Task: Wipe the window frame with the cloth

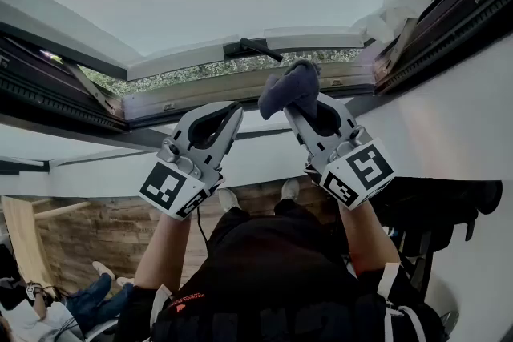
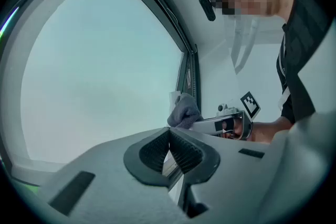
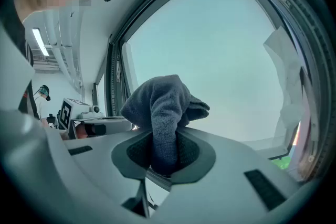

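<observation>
A grey-blue cloth is bunched in my right gripper, which is shut on it and held up against the lower sash of the open roof window frame. My left gripper is raised beside it, to the left, with its jaws shut and nothing between them. In the left gripper view the cloth and the right gripper show to the right, close to the dark frame edge.
A black window handle sits on the sash above the cloth. White crumpled film hangs at the frame's upper right corner. White sloped wall lies to the right. Another person sits below at the lower left.
</observation>
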